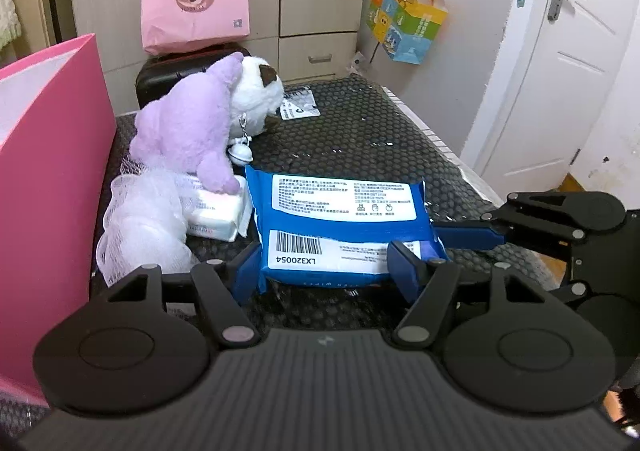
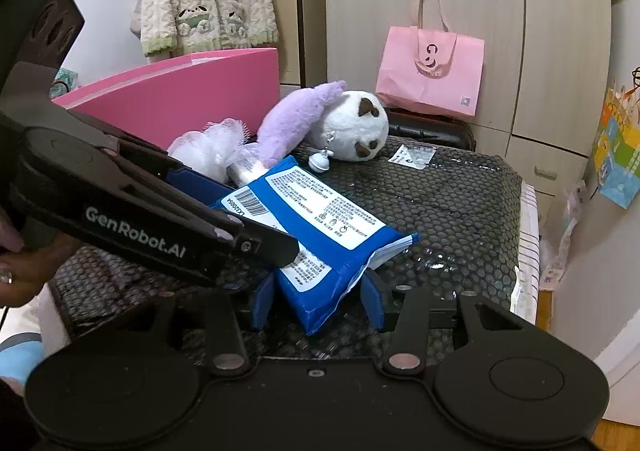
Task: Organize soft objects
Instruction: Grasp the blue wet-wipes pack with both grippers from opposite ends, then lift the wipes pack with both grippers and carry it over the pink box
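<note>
A blue wet-wipes pack [image 1: 340, 223] lies on the black bubble-wrap surface [image 1: 380, 139], label side up. My left gripper [image 1: 326, 271] is shut on its near end, blue pads at both sides. My right gripper [image 2: 318, 295] is shut on its other end [image 2: 320, 227]; it also shows in the left wrist view [image 1: 472, 235]. A purple and white plush toy [image 1: 208, 115] lies behind, on a small white tissue pack [image 1: 216, 211]. A white mesh bath puff [image 1: 140, 219] sits at the left.
A tall pink box [image 1: 48, 179] stands at the left edge. A pink tote bag [image 1: 196, 3] sits on a black suitcase behind. A white label [image 1: 298, 107] lies on the surface. A white door [image 1: 560, 51] is at the right.
</note>
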`<state>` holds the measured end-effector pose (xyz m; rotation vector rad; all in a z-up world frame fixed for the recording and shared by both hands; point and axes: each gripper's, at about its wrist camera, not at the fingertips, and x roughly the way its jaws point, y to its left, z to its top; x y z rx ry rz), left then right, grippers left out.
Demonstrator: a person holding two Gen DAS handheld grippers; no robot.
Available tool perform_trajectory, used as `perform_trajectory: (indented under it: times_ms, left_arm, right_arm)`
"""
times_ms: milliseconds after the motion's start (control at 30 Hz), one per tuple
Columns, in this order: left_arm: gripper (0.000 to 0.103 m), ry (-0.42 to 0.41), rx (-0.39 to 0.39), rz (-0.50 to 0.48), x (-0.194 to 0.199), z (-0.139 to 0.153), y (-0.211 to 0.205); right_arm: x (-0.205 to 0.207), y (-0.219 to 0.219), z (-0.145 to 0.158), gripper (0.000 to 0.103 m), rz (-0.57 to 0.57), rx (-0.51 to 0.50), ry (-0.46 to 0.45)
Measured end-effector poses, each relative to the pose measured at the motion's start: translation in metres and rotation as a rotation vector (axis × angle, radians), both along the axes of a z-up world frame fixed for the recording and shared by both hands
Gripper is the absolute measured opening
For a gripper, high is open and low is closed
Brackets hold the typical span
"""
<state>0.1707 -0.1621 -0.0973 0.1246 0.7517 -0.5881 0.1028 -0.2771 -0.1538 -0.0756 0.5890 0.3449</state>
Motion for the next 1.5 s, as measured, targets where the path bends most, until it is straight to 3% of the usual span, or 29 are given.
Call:
perform_trajectory:
  times_ms: [333,900,1200,1500]
  left_arm:
    - [0.066,0.014,0.019,-0.032,-0.039,0.027,0.016]
    - [0.066,-0.107,0.007,-0.043,-0.111,0.078,0.077]
    - [0.066,-0.142,-0.067,0.028,-0.116,0.108,0.136]
    - [0.066,-0.184,-0.112,0.124,-0.095,0.121,0.189]
  right_arm:
    - [-0.035,0.013,0.023,0.05,0.022,-0.022,-0.006]
    - [-0.088,0.066,0.083,0.05,0.077,-0.058,-0.019]
    - [-0.092,0.117,0.117,0.05,0.156,-0.133,-0.151]
    - [-0.059,0.16,0.133,0.05,0.225,-0.104,-0.199]
